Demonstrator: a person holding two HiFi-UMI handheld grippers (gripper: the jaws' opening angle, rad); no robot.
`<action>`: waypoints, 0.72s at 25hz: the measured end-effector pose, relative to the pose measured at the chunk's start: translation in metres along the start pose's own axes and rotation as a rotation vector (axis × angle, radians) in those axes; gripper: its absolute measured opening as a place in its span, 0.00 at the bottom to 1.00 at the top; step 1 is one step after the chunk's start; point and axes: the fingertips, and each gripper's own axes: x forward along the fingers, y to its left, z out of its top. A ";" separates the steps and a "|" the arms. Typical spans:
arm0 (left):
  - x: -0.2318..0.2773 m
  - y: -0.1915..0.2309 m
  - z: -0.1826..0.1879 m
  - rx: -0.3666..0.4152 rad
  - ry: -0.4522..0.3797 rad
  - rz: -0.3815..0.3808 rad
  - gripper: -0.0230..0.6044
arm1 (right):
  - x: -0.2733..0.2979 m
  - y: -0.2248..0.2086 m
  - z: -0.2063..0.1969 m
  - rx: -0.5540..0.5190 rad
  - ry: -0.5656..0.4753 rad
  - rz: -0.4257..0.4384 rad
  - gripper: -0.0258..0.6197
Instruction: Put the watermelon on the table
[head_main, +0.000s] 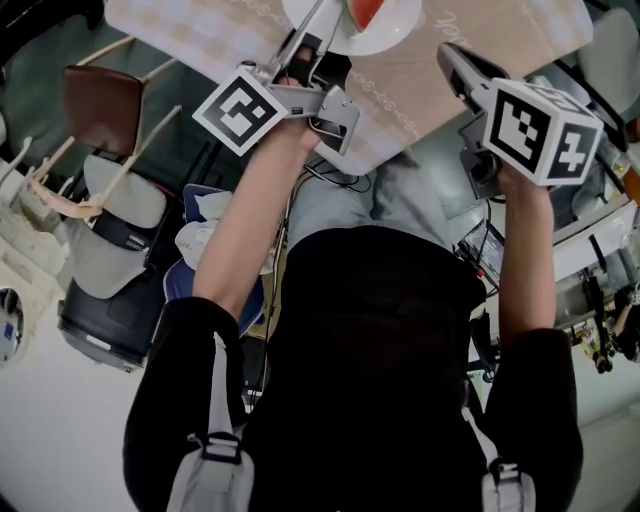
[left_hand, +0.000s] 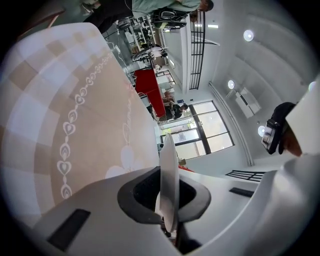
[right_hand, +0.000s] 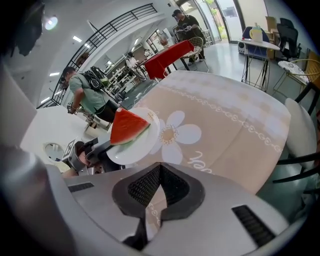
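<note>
the left gripper (left_hand: 169, 196) is clamped on the rim of a white plate (left_hand: 169, 160). in the left gripper view the plate shows edge-on, a thin pale blade standing straight up between the two dark pads (left_hand: 135, 192), which press on it from either side with no gap. the right gripper view shows the same grip from across: the jaws pinch the near-left edge of the plate, and a wedge of watermelon (right_hand: 126, 126) lies on top, red flesh up, its green rind towards the flower print on the cloth. the plate hangs over the near edge of the table (right_hand: 235, 125), which has a beige checked cloth with white hearts and a daisy; whether the plate's underside touches the cloth cannot be told. in the head view the plate sits at the top edge of the frame, over the table, with the left forearm reaching out to it.

the right gripper (right_hand: 159, 172) holds nothing. its two ribbed black pads meet at their tips, jaws drawn together, with only the cloth showing through the slit lower down. it points down at the table to the right of the plate, apart from it and from the left gripper.
</note>
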 end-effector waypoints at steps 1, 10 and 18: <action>0.002 0.002 -0.001 -0.011 0.000 0.000 0.06 | 0.001 -0.002 0.000 0.001 -0.001 -0.001 0.06; 0.015 0.016 -0.010 -0.029 0.038 0.014 0.06 | 0.007 -0.004 -0.004 0.018 0.005 -0.008 0.06; 0.028 0.034 -0.010 -0.045 0.055 0.039 0.06 | 0.014 -0.007 -0.004 0.045 0.008 0.008 0.06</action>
